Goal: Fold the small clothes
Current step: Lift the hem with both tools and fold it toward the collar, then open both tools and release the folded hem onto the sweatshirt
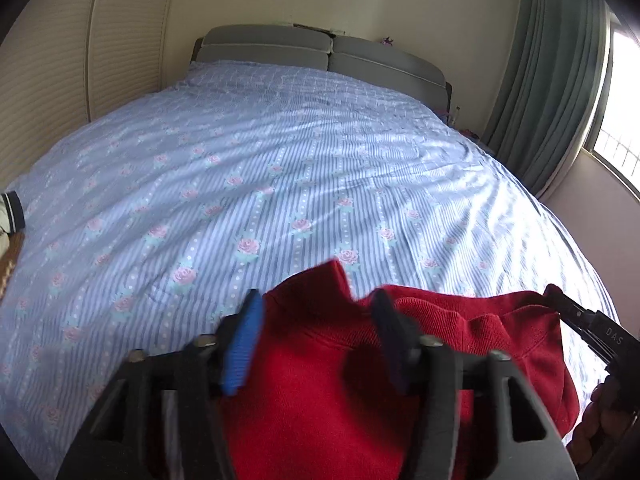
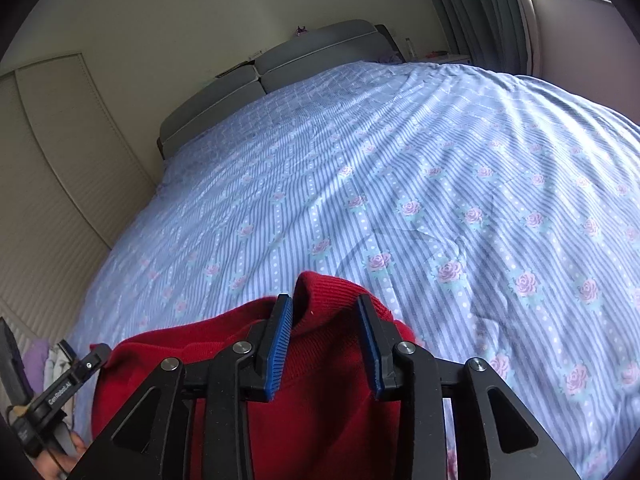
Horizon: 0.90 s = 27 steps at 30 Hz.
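Observation:
A small red knit garment (image 1: pixel 344 364) is held up over the near edge of the bed. My left gripper (image 1: pixel 316 328) has its blue-padded jaws apart, with a bunched corner of the red cloth between them. My right gripper (image 2: pixel 326 334) also stands with its jaws apart around an upstanding fold of the same garment (image 2: pixel 320 400). The cloth sags between the two grippers. The right gripper shows at the right edge of the left wrist view (image 1: pixel 588 324), and the left gripper at the lower left of the right wrist view (image 2: pixel 76 376).
The bed (image 1: pixel 280 168) has a wrinkled blue striped cover with pink roses and a grey headboard (image 1: pixel 320 52). A louvred wardrobe (image 1: pixel 60 92) stands left, green curtains (image 1: pixel 548 80) and a window right. Other clothes (image 1: pixel 10 216) lie at the left edge.

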Motion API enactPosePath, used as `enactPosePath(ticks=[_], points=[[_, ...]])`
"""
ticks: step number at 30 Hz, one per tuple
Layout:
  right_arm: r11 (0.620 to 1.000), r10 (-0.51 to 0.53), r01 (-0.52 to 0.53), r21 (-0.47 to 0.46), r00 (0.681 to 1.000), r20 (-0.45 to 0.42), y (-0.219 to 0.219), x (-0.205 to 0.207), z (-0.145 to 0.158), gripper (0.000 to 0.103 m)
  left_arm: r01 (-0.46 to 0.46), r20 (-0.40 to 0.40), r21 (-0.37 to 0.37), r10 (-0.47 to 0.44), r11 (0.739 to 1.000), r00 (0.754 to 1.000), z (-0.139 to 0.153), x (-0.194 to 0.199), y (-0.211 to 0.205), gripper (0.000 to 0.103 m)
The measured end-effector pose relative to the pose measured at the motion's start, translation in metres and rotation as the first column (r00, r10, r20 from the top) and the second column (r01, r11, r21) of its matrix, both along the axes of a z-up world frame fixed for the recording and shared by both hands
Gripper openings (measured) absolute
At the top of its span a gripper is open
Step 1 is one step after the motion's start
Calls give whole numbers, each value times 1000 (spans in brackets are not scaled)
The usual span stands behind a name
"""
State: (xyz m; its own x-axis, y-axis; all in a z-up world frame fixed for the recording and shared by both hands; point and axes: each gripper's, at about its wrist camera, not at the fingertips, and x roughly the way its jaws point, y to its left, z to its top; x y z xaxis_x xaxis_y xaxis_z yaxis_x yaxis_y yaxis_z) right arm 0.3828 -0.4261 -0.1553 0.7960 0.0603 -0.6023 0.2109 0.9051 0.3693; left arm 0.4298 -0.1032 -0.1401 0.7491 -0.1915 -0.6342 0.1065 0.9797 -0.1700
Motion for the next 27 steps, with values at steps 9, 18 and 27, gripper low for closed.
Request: enactPosePath(ticks=[9, 18, 27], points=[[995, -13, 15, -103, 1000, 21, -2, -15, 26, 65, 48, -59, 24, -47, 999, 997, -3, 3, -1, 77], [975, 60, -94, -202, 983, -171, 21, 10, -16, 65, 22, -131, 63, -13, 998, 991, -49, 16, 4, 76], [946, 153, -178, -270, 982, -108, 30, 9, 0, 65, 30, -129, 33, -25, 999, 991, -30, 11, 5, 76]])
